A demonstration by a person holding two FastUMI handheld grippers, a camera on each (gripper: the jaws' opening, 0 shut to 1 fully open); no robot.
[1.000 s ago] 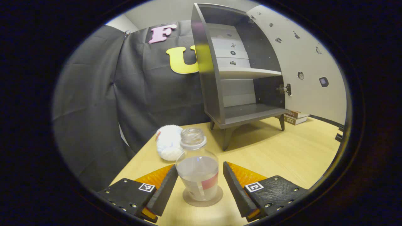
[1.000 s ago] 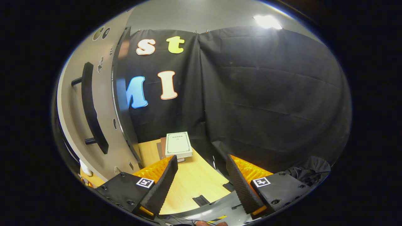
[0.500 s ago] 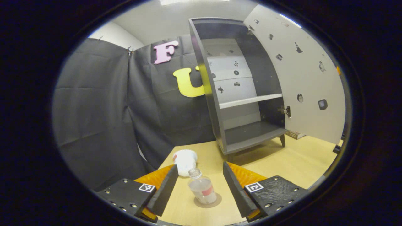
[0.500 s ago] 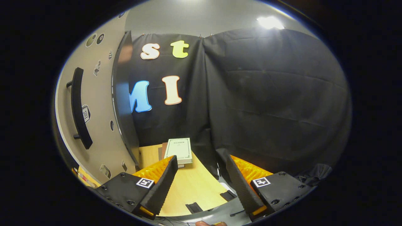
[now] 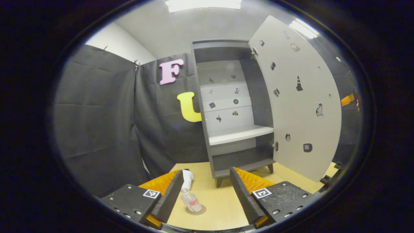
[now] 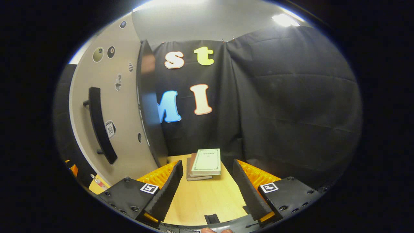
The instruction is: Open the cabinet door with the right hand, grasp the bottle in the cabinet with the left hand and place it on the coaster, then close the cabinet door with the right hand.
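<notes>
Left gripper (image 5: 204, 194) spread, empty; bottle (image 5: 191, 201) on coaster (image 5: 195, 210) between its fingers, apart from both. Cabinet (image 5: 233, 106) at 12 o'clock, door (image 5: 297, 97) open. Right gripper (image 6: 207, 189) spread, empty; handle (image 6: 101, 129) at 10 o'clock, books (image 6: 203, 161) ahead.

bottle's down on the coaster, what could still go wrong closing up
1. The cabinet door stands wide open and the right gripper, jaws open, is off its handle; a glancing push may slip off it.
2. The bottle on the coaster looks uncapped; jolting the table as the door swings shut could tip it.
3. The left gripper sits near the bottle; a stray move could knock it.
</notes>
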